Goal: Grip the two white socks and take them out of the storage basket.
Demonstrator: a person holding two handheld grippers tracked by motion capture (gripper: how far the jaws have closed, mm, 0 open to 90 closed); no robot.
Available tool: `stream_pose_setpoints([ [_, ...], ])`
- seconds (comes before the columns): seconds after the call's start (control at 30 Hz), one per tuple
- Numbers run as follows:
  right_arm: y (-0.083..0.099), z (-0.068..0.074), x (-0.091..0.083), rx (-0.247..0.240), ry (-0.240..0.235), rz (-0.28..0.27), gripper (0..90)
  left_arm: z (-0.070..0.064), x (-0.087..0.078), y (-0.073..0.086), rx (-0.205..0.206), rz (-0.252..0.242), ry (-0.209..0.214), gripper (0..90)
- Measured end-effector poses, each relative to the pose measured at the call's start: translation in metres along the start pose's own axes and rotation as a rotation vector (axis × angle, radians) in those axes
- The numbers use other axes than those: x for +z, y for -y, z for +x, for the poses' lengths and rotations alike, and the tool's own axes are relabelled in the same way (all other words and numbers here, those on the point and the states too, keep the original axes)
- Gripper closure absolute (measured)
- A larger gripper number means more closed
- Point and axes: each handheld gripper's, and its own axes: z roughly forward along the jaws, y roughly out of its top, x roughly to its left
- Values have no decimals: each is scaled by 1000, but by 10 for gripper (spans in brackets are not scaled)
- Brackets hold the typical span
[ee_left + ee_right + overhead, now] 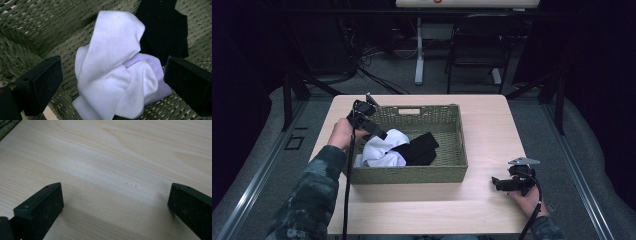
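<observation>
The left tool (pixel 112 82), jaws spread, hovers over a soft, light bundle of white cotton socks (pixel 115 72) in a green woven basket (pixel 457 145), best pinched at its bulky middle fold directly between the jaws, while the right tool (pixel 115 205) rests released on the wooden surface (pixel 112 157).

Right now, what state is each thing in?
left gripper: open, fingers either side of the white socks
right gripper: open, over bare table
white socks: crumpled in the basket, not gripped
black sock: lying flat in the basket
basket: upright on the table
</observation>
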Motion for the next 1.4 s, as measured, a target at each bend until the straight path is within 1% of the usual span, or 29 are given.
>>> stream_pose_setpoints([
  [0.03, 0, 0, 0, 0, 0, 0, 0, 1, 2, -1, 6, 4, 1, 27],
  [0.17, 0, 0, 0, -3, 2, 3, 0, 1, 11, -4, 1, 23, -7, 34],
  [0.23, 0, 0, 0, -3, 0, 3, 0, 1, 16, -6, -1, 32, -4, 40],
  [0.3, 0, 0, 0, -3, 1, 3, 0, 1, 24, -7, -7, 46, 0, 55],
  [0.47, 0, 0, 0, -3, 1, 3, 0, -1, 40, -10, -9, 90, -11, 92],
  [0.6, 0, 0, 0, -4, 1, 3, 0, -2, 49, -12, 4, 136, -29, 159],
  [0.67, 0, 0, 0, -4, 0, 3, 0, -1, 52, -12, 3, 153, -41, 195],
  [0.7, 0, 0, 0, -4, 0, 3, 0, -1, 53, -11, 2, 162, -41, 233],
  [0.73, 0, 0, 0, -4, 0, 3, 0, -1, 55, -11, -9, 176, -55, 259],
  [0.77, 0, 0, 0, -4, 0, 3, 0, -1, 56, -11, -11, 190, -76, 295],
  [0.8, 0, 0, 0, -4, 0, 3, 0, -1, 57, -11, -14, 198, -85, 344],
  [0.87, 0, 0, 0, -4, 0, 3, 0, -1, 57, -10, -19, 202, -89, 429],
  [0.9, 0, 0, 0, -4, 0, 3, 0, -1, 57, -10, -13, 204, -92, 491],
  [0.97, 0, 0, 0, -4, 0, 3, 0, -1, 56, -10, -10, 206, -94, 582],
  [1.03, 0, 0, 0, -4, 0, 3, 0, -1, 57, -9, -5, 215, -95, 654],
  [1.07, 0, 0, 0, -4, 0, 3, 0, -2, 57, -9, 4, 215, -103, 696],
  [1.17, 0, 0, 0, -4, 1, 3, 0, -4, 57, -8, 20, 223, -106, 797],
  [1.23, 0, 0, 0, -4, 0, 3, 0, -4, 53, -8, 26, 215, -102, 842],
  [1.27, 0, 0, 0, -4, 0, 3, 0, -4, 51, -8, 30, 210, -95, 849],
  [1.4, 0, 0, 0, -4, -1, 4, 0, -5, 39, -9, 40, 196, -92, 857],
])
